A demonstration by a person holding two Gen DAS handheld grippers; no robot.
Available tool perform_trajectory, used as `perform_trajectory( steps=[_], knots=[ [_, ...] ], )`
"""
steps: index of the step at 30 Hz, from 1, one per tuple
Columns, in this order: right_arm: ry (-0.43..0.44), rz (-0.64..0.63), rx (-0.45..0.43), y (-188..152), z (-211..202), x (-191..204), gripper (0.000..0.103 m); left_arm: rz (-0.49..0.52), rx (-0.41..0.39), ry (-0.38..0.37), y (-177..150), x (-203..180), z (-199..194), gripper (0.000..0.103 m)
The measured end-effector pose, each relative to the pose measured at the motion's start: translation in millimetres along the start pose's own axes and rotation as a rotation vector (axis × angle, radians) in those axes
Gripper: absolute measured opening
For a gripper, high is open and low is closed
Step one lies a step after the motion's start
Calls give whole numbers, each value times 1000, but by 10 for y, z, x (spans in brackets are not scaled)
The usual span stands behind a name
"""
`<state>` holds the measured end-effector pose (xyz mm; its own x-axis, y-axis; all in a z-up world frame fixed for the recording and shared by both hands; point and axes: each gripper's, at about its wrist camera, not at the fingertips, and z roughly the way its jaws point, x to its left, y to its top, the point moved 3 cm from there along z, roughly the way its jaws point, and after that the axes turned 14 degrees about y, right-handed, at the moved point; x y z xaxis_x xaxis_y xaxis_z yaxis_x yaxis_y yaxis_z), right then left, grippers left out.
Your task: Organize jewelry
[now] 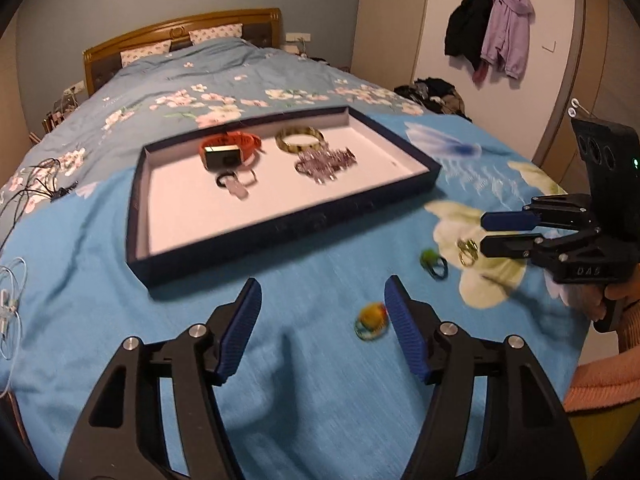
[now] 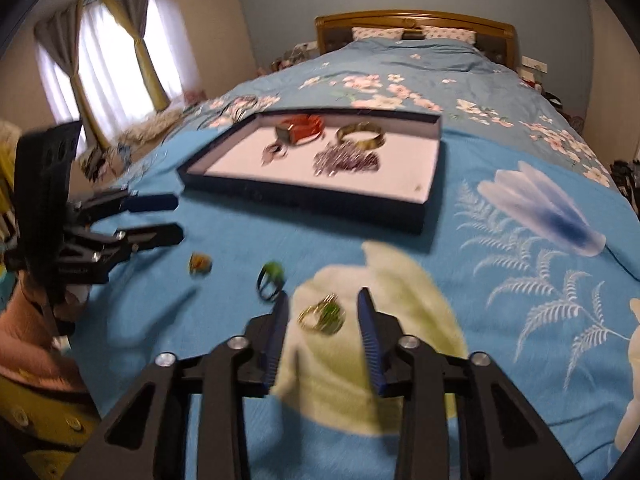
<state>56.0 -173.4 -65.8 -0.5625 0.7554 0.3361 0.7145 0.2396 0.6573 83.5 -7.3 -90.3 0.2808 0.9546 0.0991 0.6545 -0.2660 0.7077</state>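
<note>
A dark blue tray point(image 1: 280, 228) with a white floor lies on the bed; it also shows in the right wrist view point(image 2: 304, 200). In it are an orange watch point(image 1: 228, 150), a green bangle point(image 1: 300, 139), a purple beaded piece point(image 1: 326, 162) and a small ring point(image 1: 232, 182). On the blue cover lie a yellow-orange ring point(image 1: 372, 320), a green-topped dark ring point(image 1: 434, 264) and a gold ring point(image 2: 322, 316). My left gripper point(image 1: 322, 308) is open, the yellow-orange ring just inside its right finger. My right gripper point(image 2: 323, 308) is open around the gold ring.
Black cables point(image 1: 36, 188) lie on the bed at the left. A white wire loop point(image 1: 10, 300) sits at the left edge. Jackets point(image 1: 492, 32) hang on the wall at the right. A window with curtains point(image 2: 108, 60) is at the left.
</note>
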Motion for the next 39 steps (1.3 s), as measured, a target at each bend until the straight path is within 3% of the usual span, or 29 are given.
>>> perform_trajectory(
  steps=[7, 9, 13, 21, 23, 24, 29, 31, 33, 39],
  knots=[
    [-49, -10, 18, -47, 68, 10, 20, -3, 15, -22, -48, -56, 36, 64],
    [-56, 3, 25, -45, 89, -46, 7, -1, 15, -24, -50, -75, 40, 64],
    [-38, 28, 28, -51, 90, -114, 2, -4, 18, -30, -48, -87, 53, 64],
    [19, 95, -33, 26, -45, -224, 2, -16, 37, -46, -41, -88, 119, 64],
    [6, 100, -24, 23, -27, -244, 10, -16, 39, -49, -42, -86, 124, 64],
    [7, 97, -16, 14, -10, -238, 20, -15, 38, -49, -40, -90, 125, 64],
    [-5, 70, 6, 13, 92, -190, 24, -15, 41, -49, -43, -93, 125, 65],
    [-5, 67, 15, 25, 134, -188, 24, -14, 45, -51, -43, -99, 134, 65],
    [4, 81, 13, 46, 138, -210, 12, -17, 49, -52, -45, -95, 141, 65],
    [62, 124, -32, 63, 26, -270, 11, -30, 60, -60, -57, -67, 169, 67]
  ],
)
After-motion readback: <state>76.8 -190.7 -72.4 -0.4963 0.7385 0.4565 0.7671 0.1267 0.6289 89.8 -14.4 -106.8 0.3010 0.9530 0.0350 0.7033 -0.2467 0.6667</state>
